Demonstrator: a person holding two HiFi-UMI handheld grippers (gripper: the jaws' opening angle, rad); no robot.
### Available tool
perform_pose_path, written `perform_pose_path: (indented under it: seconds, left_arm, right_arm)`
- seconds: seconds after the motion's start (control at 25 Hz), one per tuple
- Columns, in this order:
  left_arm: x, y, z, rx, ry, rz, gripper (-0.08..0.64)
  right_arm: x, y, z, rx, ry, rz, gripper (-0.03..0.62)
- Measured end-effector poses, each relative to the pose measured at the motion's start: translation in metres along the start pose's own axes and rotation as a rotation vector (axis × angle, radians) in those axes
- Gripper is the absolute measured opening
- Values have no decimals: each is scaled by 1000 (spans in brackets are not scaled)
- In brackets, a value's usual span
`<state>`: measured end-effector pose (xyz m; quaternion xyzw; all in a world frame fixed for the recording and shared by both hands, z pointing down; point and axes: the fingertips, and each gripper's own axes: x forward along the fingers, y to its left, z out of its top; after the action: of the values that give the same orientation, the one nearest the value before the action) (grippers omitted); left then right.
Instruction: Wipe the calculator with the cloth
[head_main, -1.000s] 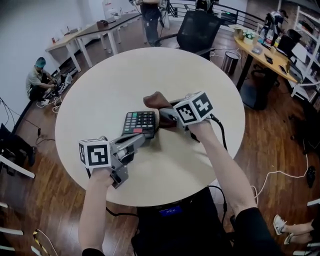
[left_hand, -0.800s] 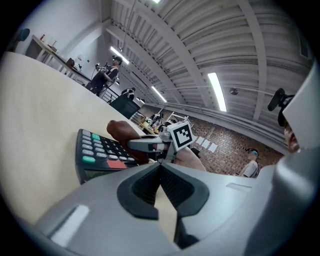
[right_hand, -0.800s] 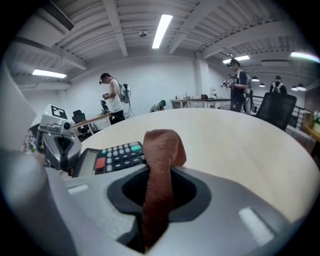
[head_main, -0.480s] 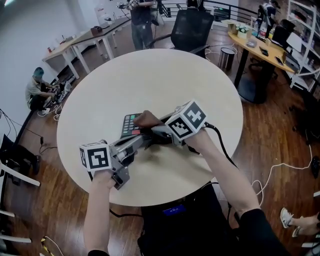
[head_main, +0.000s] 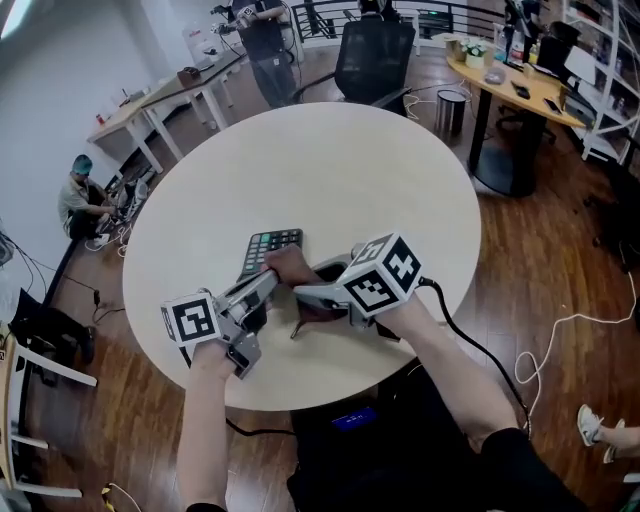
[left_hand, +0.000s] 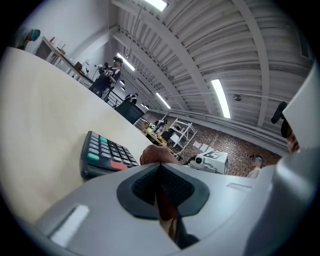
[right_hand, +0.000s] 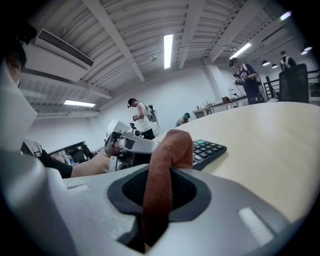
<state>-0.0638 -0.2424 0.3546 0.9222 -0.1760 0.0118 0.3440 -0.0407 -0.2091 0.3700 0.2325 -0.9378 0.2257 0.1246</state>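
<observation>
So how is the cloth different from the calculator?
The cloth is brown and soft-looking, bunched into a lump. The calculator is dark, flat and stiff, with rows of keys, some green and one red. The cloth is pinched between the jaws of the right gripper, while the calculator lies flat on the table. Both are on the near side of the round table, close together.

Fuzzy brown cloth (right_hand: 167, 150), matt tabletop (head_main: 330, 170)

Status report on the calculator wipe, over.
Right gripper shut on cloth. Left gripper shut, tips beside near end of calculator. Cloth bunched at that end. Only the left gripper crowds it.
</observation>
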Motion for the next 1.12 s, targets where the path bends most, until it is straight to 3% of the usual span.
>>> perform_pose_path:
  seconds: [0.12, 0.2, 0.24, 0.32, 0.4, 0.44, 0.52, 0.6, 0.68, 0.8, 0.96, 1.12]
  left_arm:
    - [-1, -2, -1, 8, -3, 6, 15]
    - [-9, -5, 1, 102, 13, 30, 15]
    - [-16, -6, 4, 193, 27, 59, 14]
    - [-29, -8, 15, 448, 71, 168, 15]
    - [-34, -11, 22, 717, 130, 292, 19]
    - [-33, -12, 22, 821, 165, 332, 27]
    - [-26, -9, 11, 986, 260, 385, 81]
    - [-22, 3, -2, 1140, 369, 443, 141]
    - [-20, 16, -9, 1269, 458, 501, 200]
    - [-17, 22, -6, 1373, 491, 538, 241]
    - [-8, 19, -6, 1494, 502, 533, 258]
    - [6, 25, -15, 1684, 623, 520, 257]
  right_arm:
    - [-10, 8, 1, 11, -38, 64, 84]
    - [-25, 1, 3, 6, -72, 41, 83]
    - [-33, -8, 4, -13, -77, -14, 84]
    - [-51, -44, 6, -122, -22, -238, 83]
    - [-66, -89, 12, -311, 118, -520, 84]
    - [-66, -107, 15, -417, 205, -622, 84]
    - [-52, -131, 18, -609, 379, -714, 83]
    - [-28, -136, 12, -715, 491, -679, 84]
    - [-10, -123, 3, -756, 534, -607, 84]
    - [-2, -92, -10, -754, 560, -541, 84]
    - [-10, -37, -23, -611, 456, -390, 84]
    - [-37, -28, -17, -528, 322, -416, 83]
